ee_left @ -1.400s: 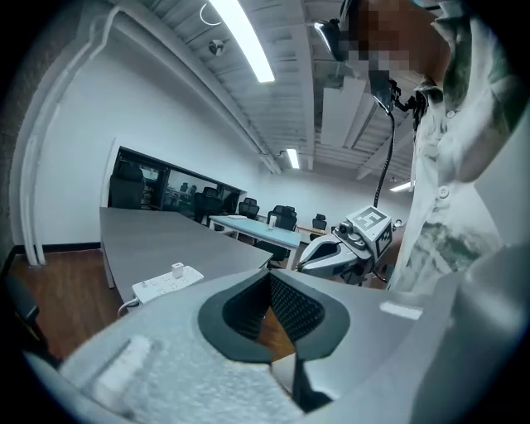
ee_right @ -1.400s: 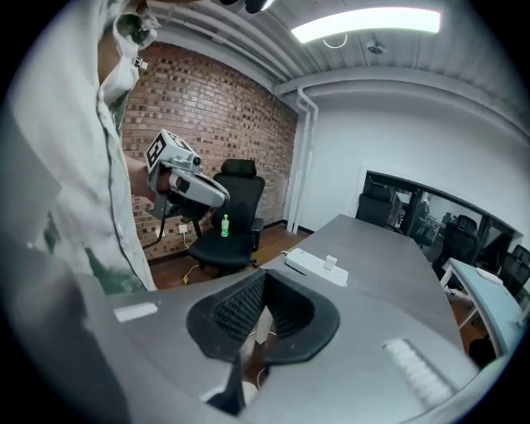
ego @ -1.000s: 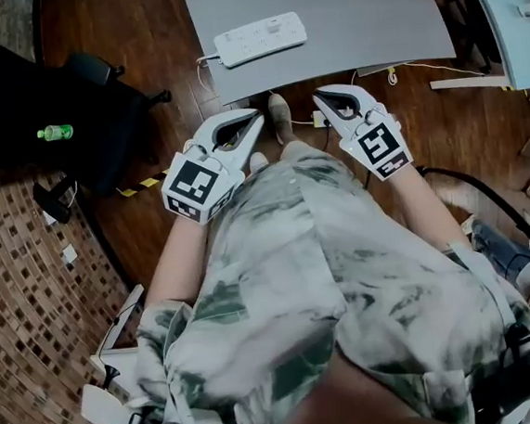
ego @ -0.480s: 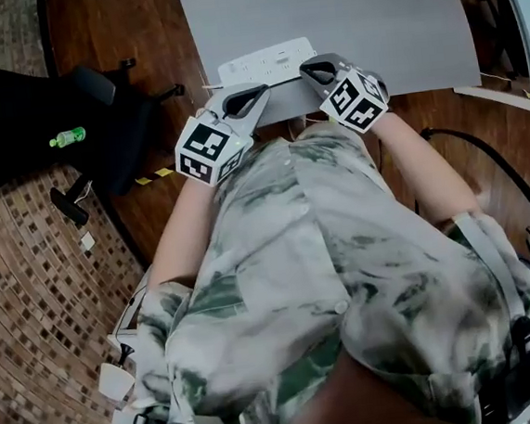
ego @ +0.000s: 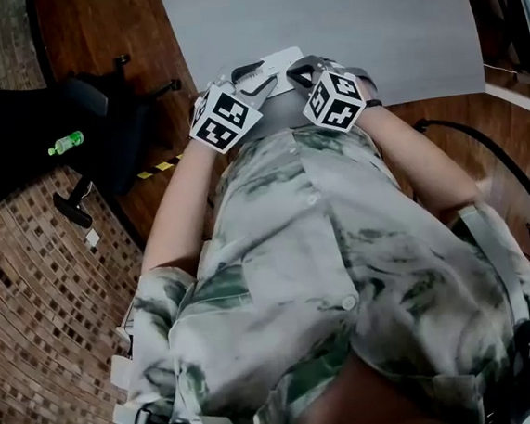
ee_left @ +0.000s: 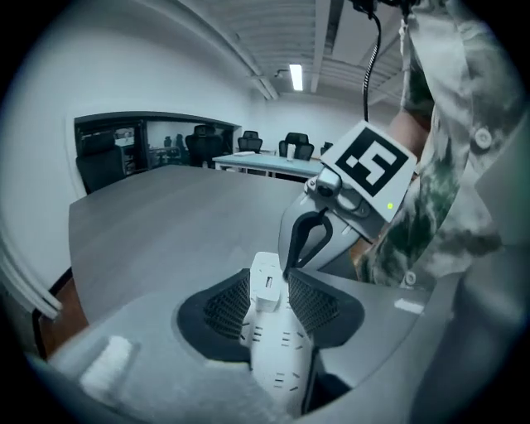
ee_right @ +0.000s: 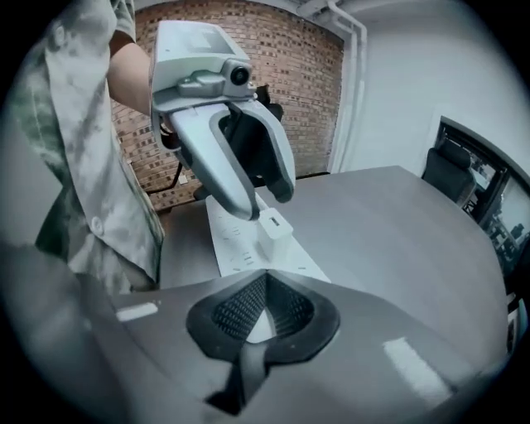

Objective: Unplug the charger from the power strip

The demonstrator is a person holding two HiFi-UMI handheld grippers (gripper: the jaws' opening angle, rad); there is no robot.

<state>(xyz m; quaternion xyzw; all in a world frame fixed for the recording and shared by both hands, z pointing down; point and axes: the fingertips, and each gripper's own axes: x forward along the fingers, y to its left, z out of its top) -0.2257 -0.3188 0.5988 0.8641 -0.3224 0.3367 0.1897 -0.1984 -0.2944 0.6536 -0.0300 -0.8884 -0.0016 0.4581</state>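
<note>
Left gripper (ee_left: pixel 269 291) jaws just opening astride power strip (ee_left: pixel 280 360); right gripper (ee_right: pixel 263 280) closed, empty.
Unpinned, the strip could lift with the charger (ee_right: pixel 275 225).

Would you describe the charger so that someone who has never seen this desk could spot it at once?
On the big grey table lies a flat white power strip, near the edge closest to the person. The charger is the small white block plugged into it, the only thing rising above the strip's flat face of bare sockets.
</note>
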